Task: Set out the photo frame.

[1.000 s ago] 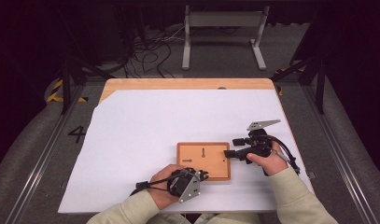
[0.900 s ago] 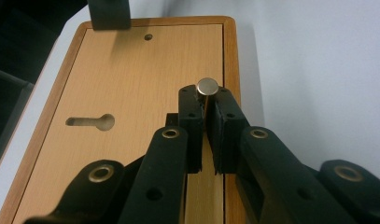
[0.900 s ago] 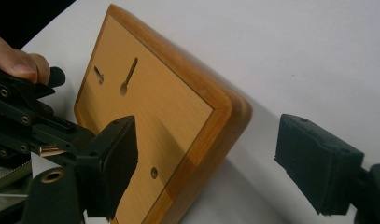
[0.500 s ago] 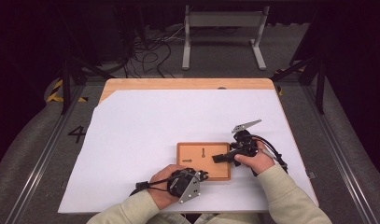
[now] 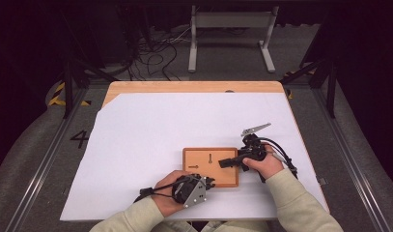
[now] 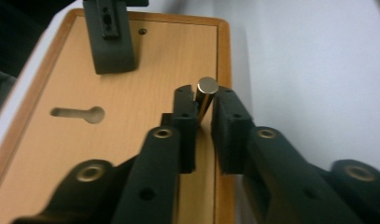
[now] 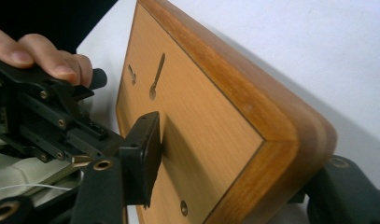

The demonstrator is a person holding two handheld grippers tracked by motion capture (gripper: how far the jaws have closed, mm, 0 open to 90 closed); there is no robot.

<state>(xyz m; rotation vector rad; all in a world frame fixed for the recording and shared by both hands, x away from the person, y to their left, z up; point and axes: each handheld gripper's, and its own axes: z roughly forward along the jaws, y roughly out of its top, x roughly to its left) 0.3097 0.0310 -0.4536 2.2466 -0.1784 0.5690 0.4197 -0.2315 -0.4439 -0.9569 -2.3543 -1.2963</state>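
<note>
A small wooden board with two keyhole slots lies on the white table near the front. My right gripper is shut on the board's right edge, one jaw on the top face and the other under it; in the right gripper view the board sits between those jaws. My left gripper rests at the board's front edge. It is shut on a short metal pin, held upright between its pads just above the board near a slot.
White paper covers most of the wooden tabletop. Cables trail from both grippers toward the person. A metal stand and loose cables stand on the floor beyond the table's far edge.
My right gripper has moved left from beside the board onto its right edge and taken hold of it. The left gripper with the pin has barely moved.
</note>
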